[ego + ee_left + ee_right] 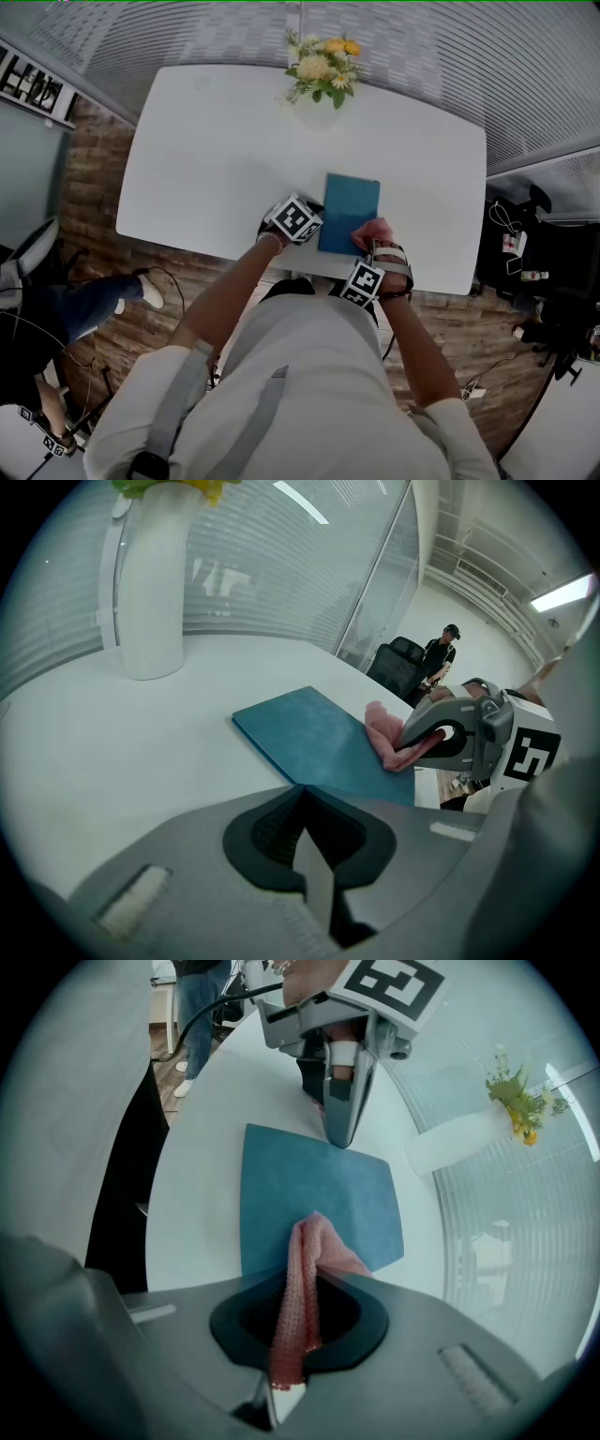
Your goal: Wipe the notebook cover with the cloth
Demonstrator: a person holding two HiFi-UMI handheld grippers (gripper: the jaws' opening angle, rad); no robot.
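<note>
Pinched tight in the jaws of my right gripper (424, 741), the pink cloth (302, 1274) runs out between them and its bunched end rests on the near part of the teal notebook (349, 214). That notebook lies flat and closed on the white table (206, 159), close to the edge nearest me. Across it, my left gripper (339, 1133) has its jaws drawn together with nothing between them, the tips down at the notebook's edge, which I take as pinning it, though I cannot tell how firmly. Beyond stands a white vase of flowers (322, 70), well clear. I judge the wiping to be just starting, with most of the cover untouched. Next I would drag the cloth across the cover with light downward pressure while the left tips steady the book.
</note>
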